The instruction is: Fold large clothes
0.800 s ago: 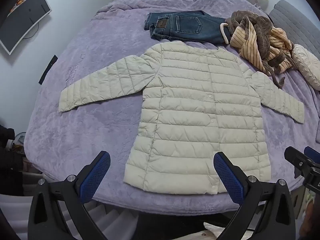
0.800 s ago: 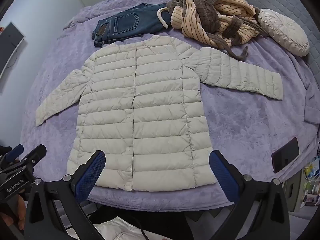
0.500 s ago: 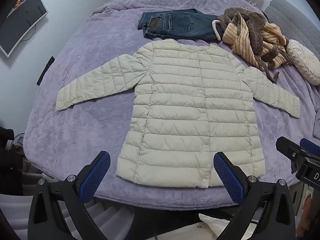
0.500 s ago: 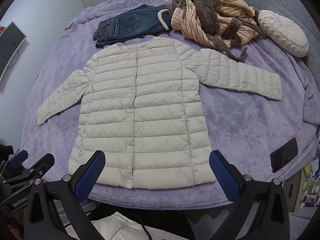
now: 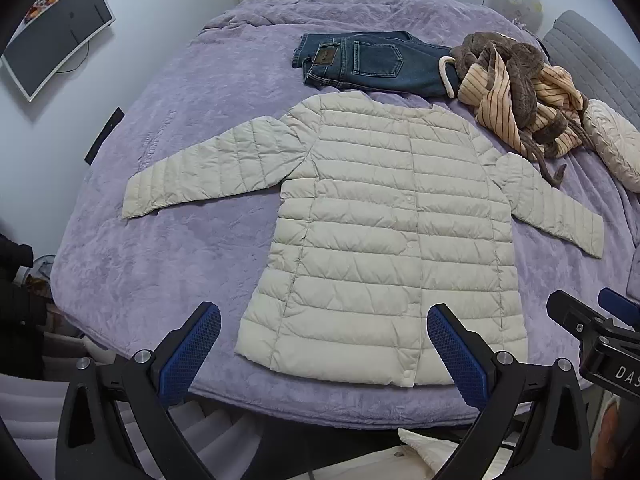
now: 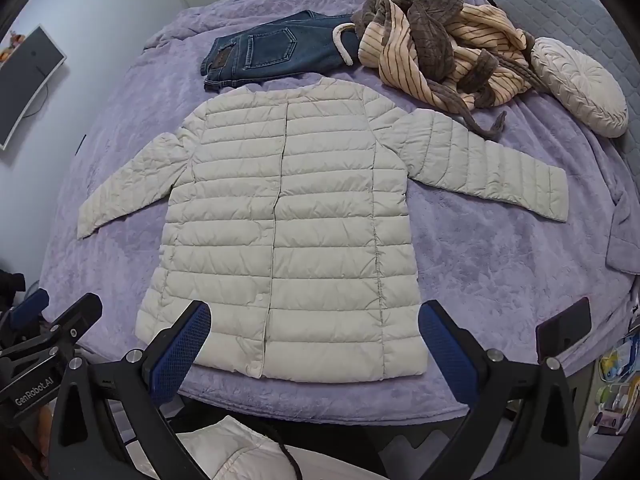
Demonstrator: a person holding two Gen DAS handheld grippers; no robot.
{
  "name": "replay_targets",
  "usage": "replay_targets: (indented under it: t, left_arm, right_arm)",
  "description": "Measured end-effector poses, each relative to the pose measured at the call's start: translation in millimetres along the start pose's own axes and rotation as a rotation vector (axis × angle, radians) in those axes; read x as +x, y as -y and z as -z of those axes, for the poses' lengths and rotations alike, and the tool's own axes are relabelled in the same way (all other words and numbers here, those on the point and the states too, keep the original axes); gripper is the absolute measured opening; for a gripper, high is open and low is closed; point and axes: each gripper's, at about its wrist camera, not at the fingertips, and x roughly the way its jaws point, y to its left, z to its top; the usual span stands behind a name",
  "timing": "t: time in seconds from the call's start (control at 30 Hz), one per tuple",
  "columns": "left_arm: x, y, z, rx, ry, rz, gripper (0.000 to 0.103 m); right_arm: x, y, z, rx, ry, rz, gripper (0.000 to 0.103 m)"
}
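Round cushion — phone — monitor

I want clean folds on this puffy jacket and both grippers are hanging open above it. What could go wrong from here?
1. The cream quilted jacket looks slick and puffy; a sleeve pinched by the left gripper or right gripper may slip out or spring back.
2. Its collar lies right beside the jeans and striped robe; a fold toward the collar could snag them.
3. The hem lies near the bed edge; tugging could drag it off.
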Motion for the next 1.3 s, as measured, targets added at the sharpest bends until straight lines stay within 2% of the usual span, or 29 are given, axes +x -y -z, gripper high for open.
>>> replay_targets:
  t: [1.3]
  left_arm:
    - [0.3, -0.6, -0.9, -0.015, 0.000, 0.001, 0.103]
  right_arm:
    - [2.4, 7.1, 3.7, 0.031, -0.016, 0.015, 0.103]
